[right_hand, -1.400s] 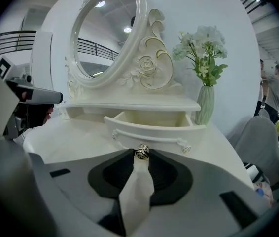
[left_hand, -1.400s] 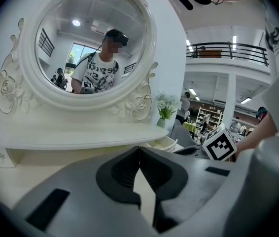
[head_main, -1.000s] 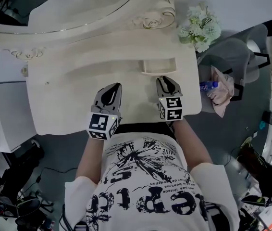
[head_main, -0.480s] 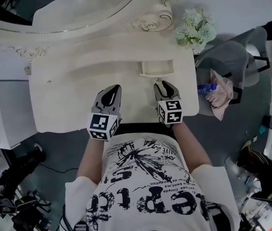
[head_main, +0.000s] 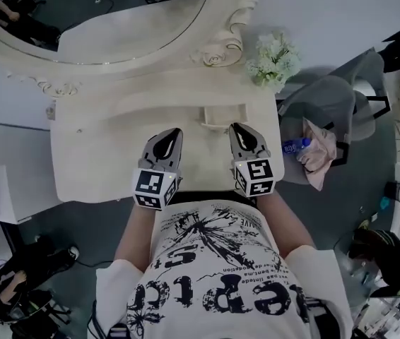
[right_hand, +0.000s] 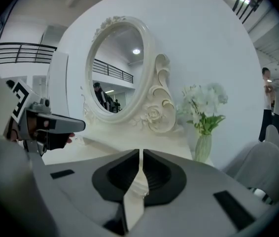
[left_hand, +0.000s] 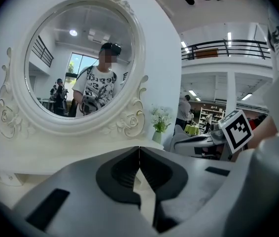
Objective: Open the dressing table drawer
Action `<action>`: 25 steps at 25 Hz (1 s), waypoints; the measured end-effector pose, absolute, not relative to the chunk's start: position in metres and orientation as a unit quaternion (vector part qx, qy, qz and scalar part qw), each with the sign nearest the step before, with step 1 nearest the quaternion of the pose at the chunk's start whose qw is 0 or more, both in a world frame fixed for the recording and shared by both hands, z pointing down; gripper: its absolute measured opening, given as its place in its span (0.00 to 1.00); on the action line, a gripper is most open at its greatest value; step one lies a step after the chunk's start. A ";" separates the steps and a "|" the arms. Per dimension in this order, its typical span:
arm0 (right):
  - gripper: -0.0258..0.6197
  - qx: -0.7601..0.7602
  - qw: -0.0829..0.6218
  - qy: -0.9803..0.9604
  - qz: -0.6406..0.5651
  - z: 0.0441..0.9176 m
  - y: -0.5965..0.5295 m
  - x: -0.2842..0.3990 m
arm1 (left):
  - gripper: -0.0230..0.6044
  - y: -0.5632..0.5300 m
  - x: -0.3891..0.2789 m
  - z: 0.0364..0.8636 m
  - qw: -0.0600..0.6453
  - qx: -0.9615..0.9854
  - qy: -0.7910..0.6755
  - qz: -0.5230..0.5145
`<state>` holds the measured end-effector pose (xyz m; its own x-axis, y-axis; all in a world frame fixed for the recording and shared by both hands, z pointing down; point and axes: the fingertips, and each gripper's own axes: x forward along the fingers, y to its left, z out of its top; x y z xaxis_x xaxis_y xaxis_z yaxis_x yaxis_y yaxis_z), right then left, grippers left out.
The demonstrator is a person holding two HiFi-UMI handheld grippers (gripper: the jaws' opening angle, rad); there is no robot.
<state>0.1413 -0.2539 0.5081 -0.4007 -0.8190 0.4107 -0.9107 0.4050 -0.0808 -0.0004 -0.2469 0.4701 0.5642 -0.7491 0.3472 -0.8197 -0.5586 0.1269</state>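
While the dressing table drawer juts out just ahead of its tips, the right gripper is closing its jaws on nothing; the left gripper sits clenched, empty. Opening looks done; pulling further needs a fresh grip.

White wall at the back, grey floor. Grey chair on the right with a pink cloth and a bottle on it. Hall beyond: mezzanine railing, pillar, ceiling strip lights on.
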 end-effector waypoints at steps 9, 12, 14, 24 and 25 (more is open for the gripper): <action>0.07 0.522 0.071 -0.847 0.071 0.412 -0.264 0.142 | 0.07 -0.256 0.008 0.400 0.085 0.882 -0.455 0.092; 0.07 0.515 0.048 -0.853 0.069 0.393 -0.268 0.142 | 0.07 -0.260 0.013 0.383 0.065 0.884 -0.455 0.086; 0.07 0.509 0.041 -0.857 0.063 0.385 -0.269 0.142 | 0.07 -0.261 0.015 0.376 0.068 0.885 -0.454 0.075; 0.07 0.473 0.055 -0.878 0.050 0.382 -0.268 0.137 | 0.07 -0.266 0.022 0.353 0.064 0.883 -0.461 0.053; 0.07 0.472 0.055 -0.878 0.051 0.382 -0.269 0.138 | 0.07 -0.266 0.023 0.354 0.066 0.883 -0.461 0.055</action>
